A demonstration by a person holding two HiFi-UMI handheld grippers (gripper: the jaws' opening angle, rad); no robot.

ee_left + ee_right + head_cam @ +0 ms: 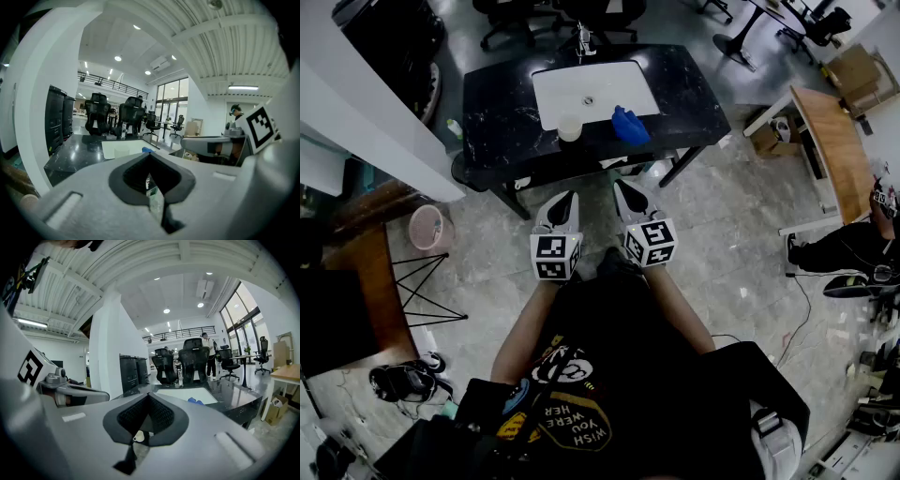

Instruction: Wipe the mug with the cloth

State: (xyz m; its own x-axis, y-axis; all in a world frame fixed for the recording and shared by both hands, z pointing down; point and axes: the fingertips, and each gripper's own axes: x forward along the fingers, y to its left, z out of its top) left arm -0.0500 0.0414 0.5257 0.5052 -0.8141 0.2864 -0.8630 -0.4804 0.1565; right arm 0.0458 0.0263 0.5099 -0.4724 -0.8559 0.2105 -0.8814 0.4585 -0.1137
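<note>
The wiping has not begun; this is the approach, with nothing picked up. The left tongs [563,208] and the right tongs [630,199] are held side by side at the near edge of the dark surface [497,112], both pointing toward it and well short of anything on it. Each gripper view shows its own tongs closed tip to tip with nothing between them.

The mug [569,127], a pale cup, stands at the near rim of a white basin [591,80] sunk in the surface. From above it looks like a sink, though the view is too small to be sure. The cloth [630,126], a crumpled blue heap, lies just to the right of the mug at the basin's near right corner, close to it but apparently not touching.

The layout suits the hands as they stand: the mug is ahead of the left tongs and the cloth ahead of the right. The next move calls for carrying both forward over the surface, opening them, pinching the cloth on a raised fold with the right, and steadying the mug by its wall with the left before any wiping.
</note>
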